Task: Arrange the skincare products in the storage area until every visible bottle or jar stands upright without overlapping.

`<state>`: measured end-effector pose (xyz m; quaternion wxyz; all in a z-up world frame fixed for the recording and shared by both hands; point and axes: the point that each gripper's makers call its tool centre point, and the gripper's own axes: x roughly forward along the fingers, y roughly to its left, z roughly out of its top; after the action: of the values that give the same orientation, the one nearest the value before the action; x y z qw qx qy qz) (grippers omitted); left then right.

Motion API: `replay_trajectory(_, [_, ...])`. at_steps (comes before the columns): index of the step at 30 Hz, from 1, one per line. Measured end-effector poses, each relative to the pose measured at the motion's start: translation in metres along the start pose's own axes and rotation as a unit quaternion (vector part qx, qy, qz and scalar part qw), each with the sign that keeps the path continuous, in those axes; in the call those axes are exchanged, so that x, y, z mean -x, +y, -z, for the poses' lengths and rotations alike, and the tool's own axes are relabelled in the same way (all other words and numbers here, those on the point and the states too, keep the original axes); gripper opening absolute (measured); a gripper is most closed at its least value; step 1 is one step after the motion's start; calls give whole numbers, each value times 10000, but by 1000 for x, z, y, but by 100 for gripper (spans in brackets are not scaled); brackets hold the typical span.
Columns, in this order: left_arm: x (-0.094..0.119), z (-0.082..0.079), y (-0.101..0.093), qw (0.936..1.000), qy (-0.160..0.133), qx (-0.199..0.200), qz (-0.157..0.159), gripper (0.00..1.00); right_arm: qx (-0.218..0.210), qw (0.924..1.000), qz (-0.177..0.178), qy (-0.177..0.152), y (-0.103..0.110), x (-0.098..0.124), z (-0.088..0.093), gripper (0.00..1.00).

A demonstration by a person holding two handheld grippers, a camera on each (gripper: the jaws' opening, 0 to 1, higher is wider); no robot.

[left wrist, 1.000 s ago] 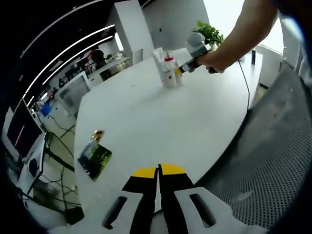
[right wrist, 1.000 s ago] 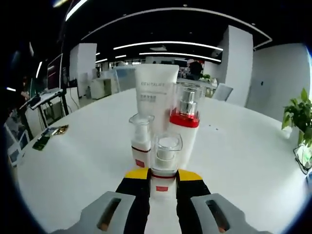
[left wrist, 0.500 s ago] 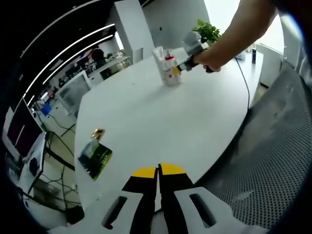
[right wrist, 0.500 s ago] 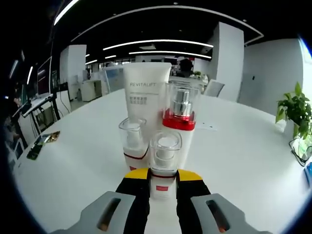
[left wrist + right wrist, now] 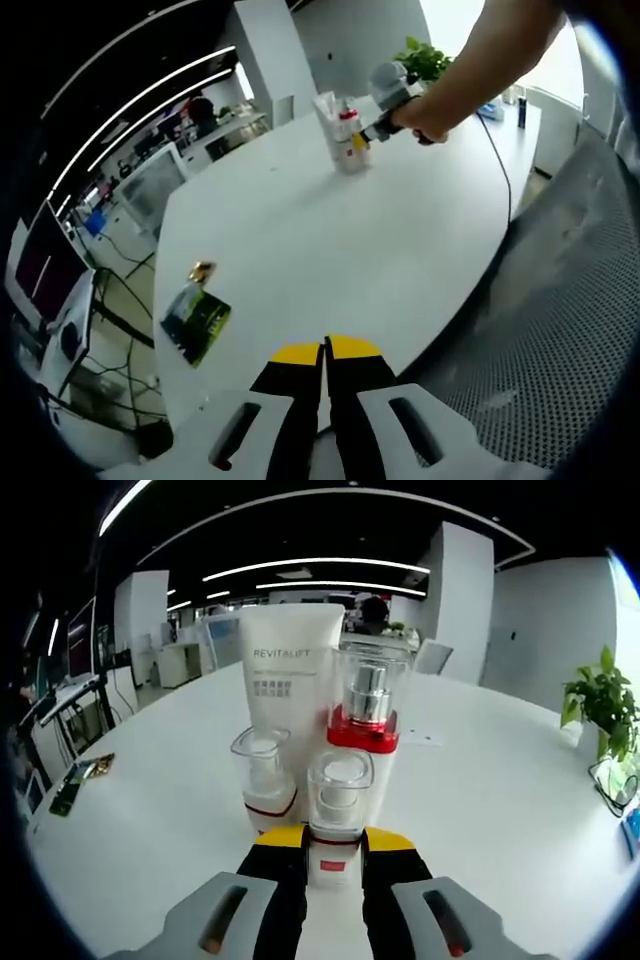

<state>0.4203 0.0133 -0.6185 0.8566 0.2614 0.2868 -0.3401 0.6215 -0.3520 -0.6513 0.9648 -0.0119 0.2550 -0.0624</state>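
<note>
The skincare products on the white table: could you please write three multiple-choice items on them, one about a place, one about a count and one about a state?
1. Where does the white tube stand?
A. behind the small bottles
B. on the floor
C. between the left gripper's jaws

2. How many skincare products stand in the group?
A. two
B. four
C. seven

3. What is the right gripper doing?
A. hanging open over bare table
B. shut on the small clear-capped bottle
C. holding the tube

Answers: 1 A, the tube rises at the back of the group. 2 B, a tube and three bottles. 3 B, both jaws flank that bottle's base.

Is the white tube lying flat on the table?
No, the white tube stands upright behind the small bottles on the table.
</note>
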Motion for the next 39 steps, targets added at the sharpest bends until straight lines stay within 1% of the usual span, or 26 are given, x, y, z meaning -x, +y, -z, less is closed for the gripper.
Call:
replay_trajectory(4, [0,1,0,10000,22,-12,4,0,-92,9999,29,33,-1,-1,1,13])
replay_trajectory(5, [0,1,0,10000,31,-16,3,0,-76,9999,34,96,-1,-1,3,14])
replay_trajectory(6, [0,1,0,10000,35,-17,0,0,-60,9998,44,164,-1,0,5,16])
replay_trajectory(9, [0,1,0,10000,40,-13,-3,0,-199,9997,42,131,0,3,5,24])
replay_trajectory(12, [0,2,0,10000,49,-21,1,0,-15,9999,25,166,0,6,6,20])
replay_trajectory(13, [0,2,0,10000,54,-21,6,0,-47,9998,21,174,-1,7,7,19])
replay_trajectory(14, [0,2,0,10000,57,-23,6,0,-110,9998,17,186,-2,10,8,20])
replay_trajectory(17, [0,2,1,10000,56,-11,-14,0,-129,9997,26,219,-3,19,12,20])
replay_trajectory(20, [0,2,2,10000,48,-1,-32,0,-178,9994,8,281,-1,29,19,20])
replay_trajectory(22, [0,2,2,10000,47,18,-40,0,-258,9991,-29,337,2,37,25,20])
replay_trajectory(23, [0,2,3,10000,59,31,-47,0,-341,9985,-123,400,9,42,30,20])
replay_trajectory(24, [0,2,3,10000,61,44,-57,0,-311,9981,-192,496,14,45,35,21])
replay_trajectory(25, [0,1,4,10000,51,49,-68,0,-231,9974,-296,608,22,50,41,22])
replay_trajectory(27, [1,0,5,9999,12,75,-94,0,-129,9950,-626,765,42,56,49,22])
replay_trajectory(28, [1,0,5,9999,9,76,-100,0,-189,9935,-717,868,49,57,53,23])
replay_trajectory(29, [2,0,5,9999,3,76,-109,0,-334,9894,-952,1048,67,60,59,24])
replay_trajectory(30, [2,0,5,9999,-3,80,-120,0,-292,9870,-1100,1139,78,62,62,28])
replay_trajectory(31, [2,-1,7,9998,-33,101,-157,0,-96,9838,-1247,1283,94,65,65,30])
replay_trajectory(32, [3,-1,7,9998,-45,113,-169,0,-60,9830,-1288,1308,99,66,66,32])
replay_trajectory(33, [3,-1,7,9998,-41,98,-174,0,-153,9773,-1629,1348,127,66,64,33])
replay_trajectory(34, [2,-1,7,9998,-35,85,-173,0,-202,9725,-1841,1411,142,67,63,34])
replay_trajectory(35, [2,0,6,9999,-6,70,-149,0,-190,9639,-2138,1578,164,67,62,36])
replay_trajectory(37, [2,1,6,9999,34,65,-148,0,50,9584,-2411,1525,191,64,51,38])
replay_trajectory(38, [2,1,7,9998,24,75,-156,0,76,9511,-2649,1585,213,62,43,38])
replay_trajectory(39, [2,0,7,9998,-2,96,-159,0,106,9467,-2784,1616,226,61,38,38])
